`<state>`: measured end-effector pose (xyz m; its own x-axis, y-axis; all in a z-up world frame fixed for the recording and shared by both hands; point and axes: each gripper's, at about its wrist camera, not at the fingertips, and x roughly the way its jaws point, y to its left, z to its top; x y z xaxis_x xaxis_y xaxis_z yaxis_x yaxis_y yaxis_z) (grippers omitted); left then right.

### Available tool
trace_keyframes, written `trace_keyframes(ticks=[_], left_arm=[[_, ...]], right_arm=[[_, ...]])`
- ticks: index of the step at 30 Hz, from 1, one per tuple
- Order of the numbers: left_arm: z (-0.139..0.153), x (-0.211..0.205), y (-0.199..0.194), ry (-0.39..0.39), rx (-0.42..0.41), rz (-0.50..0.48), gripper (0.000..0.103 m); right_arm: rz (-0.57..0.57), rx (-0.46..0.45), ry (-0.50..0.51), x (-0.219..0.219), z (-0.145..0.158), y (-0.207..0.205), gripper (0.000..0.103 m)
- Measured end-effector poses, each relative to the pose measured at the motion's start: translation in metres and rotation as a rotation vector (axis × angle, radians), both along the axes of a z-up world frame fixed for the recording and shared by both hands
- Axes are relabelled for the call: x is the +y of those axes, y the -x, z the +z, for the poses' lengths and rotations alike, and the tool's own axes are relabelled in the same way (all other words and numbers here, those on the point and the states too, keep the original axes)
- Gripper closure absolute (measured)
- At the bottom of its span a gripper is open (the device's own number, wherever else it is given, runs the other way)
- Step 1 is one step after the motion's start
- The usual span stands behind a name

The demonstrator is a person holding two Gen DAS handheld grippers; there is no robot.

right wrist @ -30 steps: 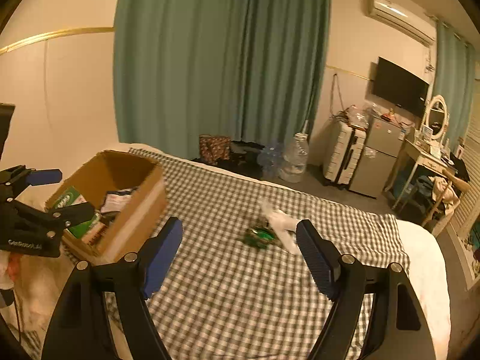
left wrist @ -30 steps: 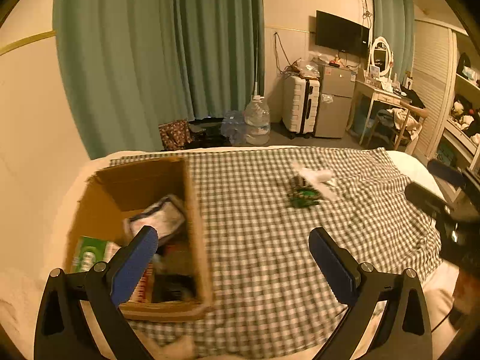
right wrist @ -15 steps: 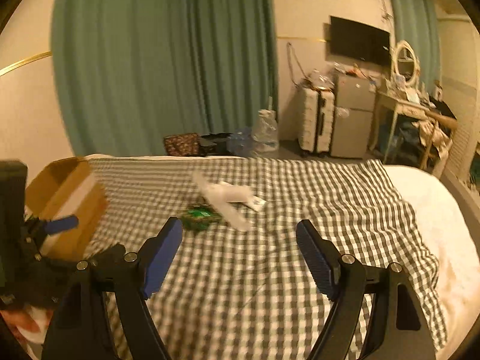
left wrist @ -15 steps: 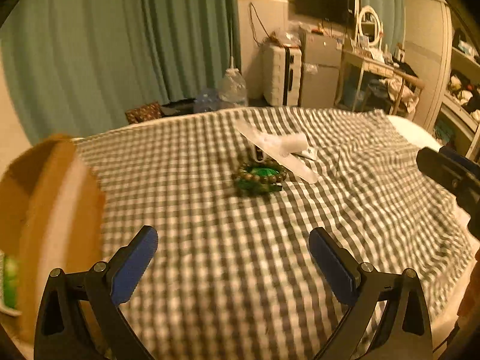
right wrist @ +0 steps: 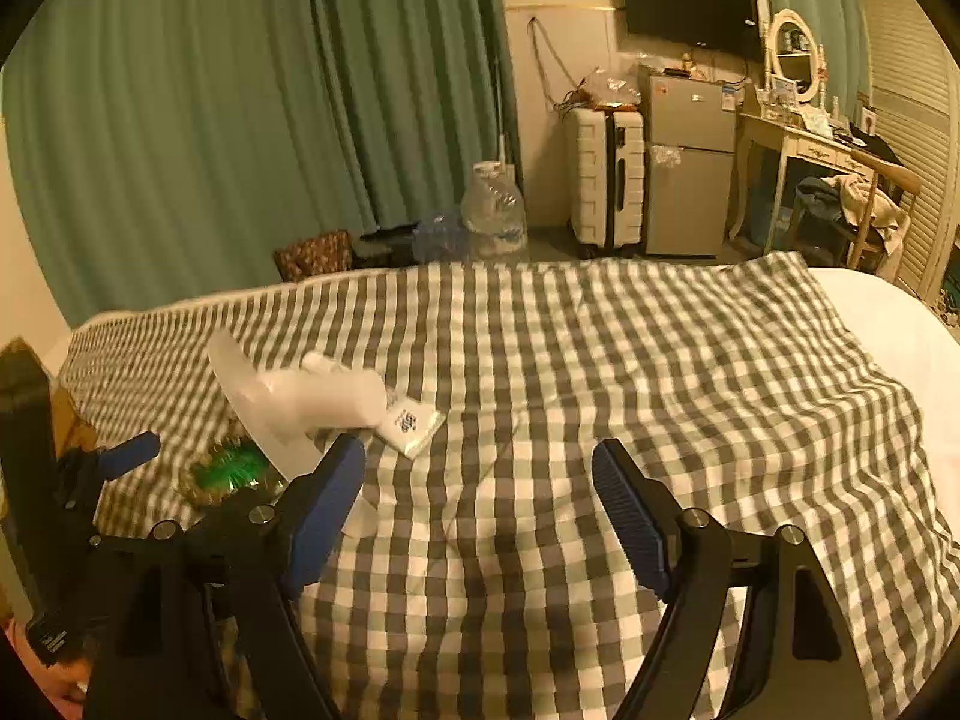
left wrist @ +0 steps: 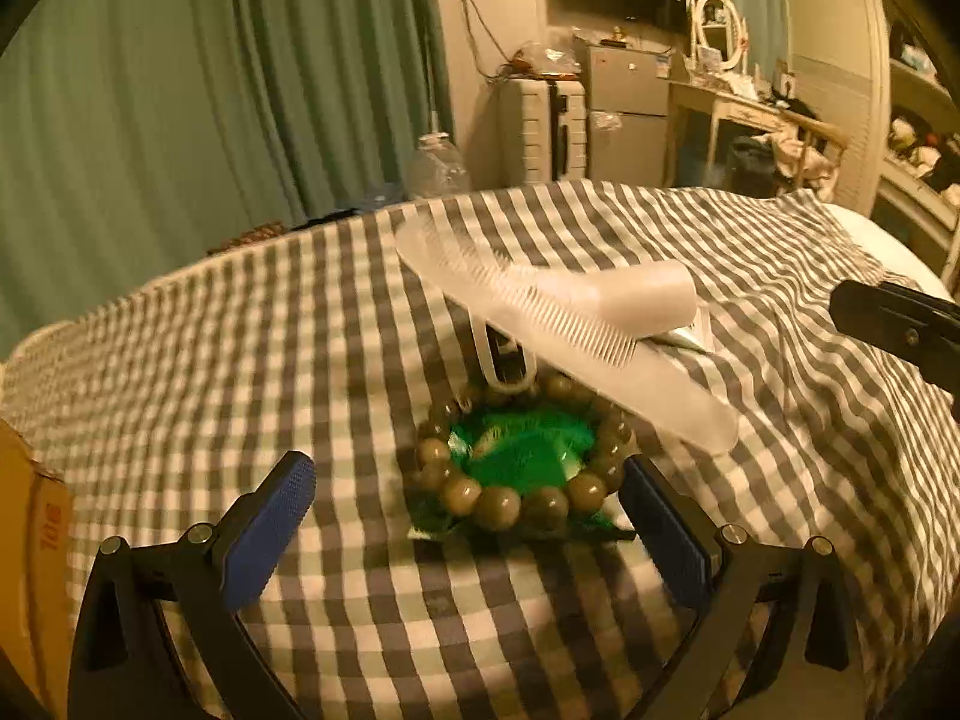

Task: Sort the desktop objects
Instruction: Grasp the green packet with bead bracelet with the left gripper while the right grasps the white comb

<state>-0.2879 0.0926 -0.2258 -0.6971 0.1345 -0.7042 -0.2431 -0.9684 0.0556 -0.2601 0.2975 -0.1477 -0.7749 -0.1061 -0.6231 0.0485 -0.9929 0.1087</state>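
Your left gripper (left wrist: 462, 495) is spread wide and holds nothing, its blue pads flanking the bead bracelet (left wrist: 522, 456), which lies on a green packet (left wrist: 522, 441) on the checked cloth (left wrist: 240, 360). A white comb (left wrist: 558, 330) (one end overhanging the beads) lies just behind. Your right gripper (right wrist: 477, 495) gapes empty over bare cloth.

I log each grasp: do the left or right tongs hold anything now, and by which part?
Nothing is held. The left tongs stand open around the bead bracelet; the right tongs are open over bare cloth.
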Motion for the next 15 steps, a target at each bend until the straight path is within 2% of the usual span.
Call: trace_keyframes(ticks=[4,6,8,9,11,14,15], left_arm=[[-0.004,-0.007,0.020,-0.092,-0.079,-0.003,0.000],[-0.007,-0.011,0.022,-0.125,-0.099,-0.016,0.005],[-0.007,-0.017,0.018,-0.157,-0.104,-0.048,0.019],[-0.006,-0.020,0.017,-0.172,-0.108,-0.064,0.023],[-0.003,-0.029,0.015,-0.219,-0.124,-0.084,0.038],[-0.001,-0.043,0.018,-0.256,-0.162,-0.102,0.041],[0.000,-0.049,0.018,-0.257,-0.171,-0.108,0.045]], right_arm=[[0.010,-0.013,0.010,-0.001,-0.010,0.010,0.025],[0.026,-0.026,0.040,-0.008,-0.012,0.017,0.025],[0.064,-0.030,0.036,-0.019,-0.012,0.022,0.025],[0.084,-0.029,0.023,-0.025,-0.011,0.023,0.025],[0.121,-0.026,0.007,-0.036,-0.013,0.025,0.025],[0.171,-0.039,-0.003,-0.051,-0.016,0.029,0.025],[0.185,-0.048,-0.007,-0.056,-0.018,0.031,0.025]])
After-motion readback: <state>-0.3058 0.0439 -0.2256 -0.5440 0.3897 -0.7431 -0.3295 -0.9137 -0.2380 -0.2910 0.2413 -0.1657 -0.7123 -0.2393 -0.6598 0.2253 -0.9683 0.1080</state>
